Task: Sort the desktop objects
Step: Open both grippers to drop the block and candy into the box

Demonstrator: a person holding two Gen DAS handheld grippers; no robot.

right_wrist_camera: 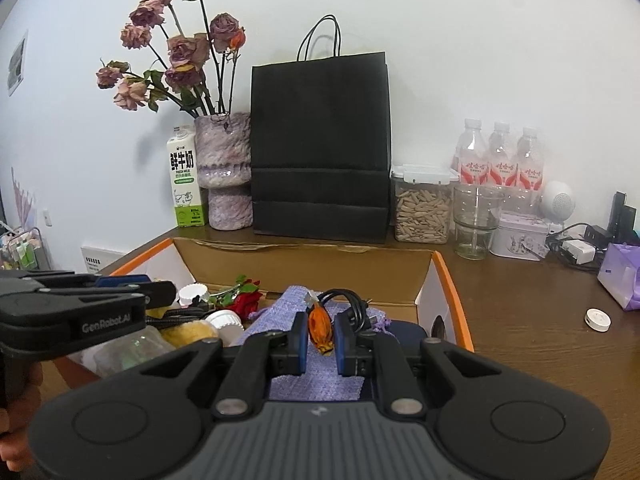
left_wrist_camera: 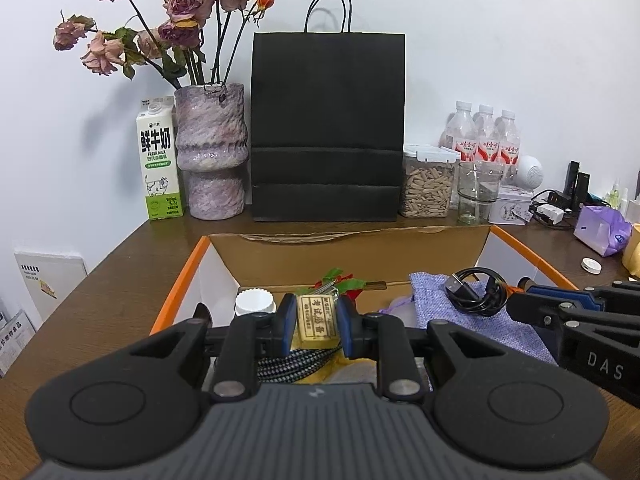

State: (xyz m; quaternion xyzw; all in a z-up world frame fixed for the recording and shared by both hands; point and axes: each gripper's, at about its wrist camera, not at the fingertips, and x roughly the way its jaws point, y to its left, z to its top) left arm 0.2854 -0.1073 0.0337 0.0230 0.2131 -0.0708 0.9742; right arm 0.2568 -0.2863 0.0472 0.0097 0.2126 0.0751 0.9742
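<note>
Left claw [left_wrist_camera: 317, 325]: nearest the camera, blue pads pinching a small wooden tag [left_wrist_camera: 318, 321] printed with characters, held over the cardboard box [left_wrist_camera: 348, 252].
Right claw [right_wrist_camera: 320, 338]: pads pressed on a small orange object [right_wrist_camera: 320, 327], over the lilac woven pouch [right_wrist_camera: 280, 316] in the box.
Box contents: black cable [left_wrist_camera: 476, 290] coiled on the pouch; red rose [right_wrist_camera: 246, 302] and white cap [left_wrist_camera: 255, 301] at the left; braided cord [left_wrist_camera: 292, 362] under the left claw.
Box: open, orange-edged flaps, on the brown desk [left_wrist_camera: 132, 264].
Far desk edge: milk carton [left_wrist_camera: 160, 160], purple vase [left_wrist_camera: 212, 152] of dried roses, black paper bag [left_wrist_camera: 326, 128], seed jar [left_wrist_camera: 426, 184], empty glass [left_wrist_camera: 476, 192], three bottles [left_wrist_camera: 486, 136].
Right desk: white round lid [right_wrist_camera: 598, 319], purple packet [right_wrist_camera: 622, 276].
</note>
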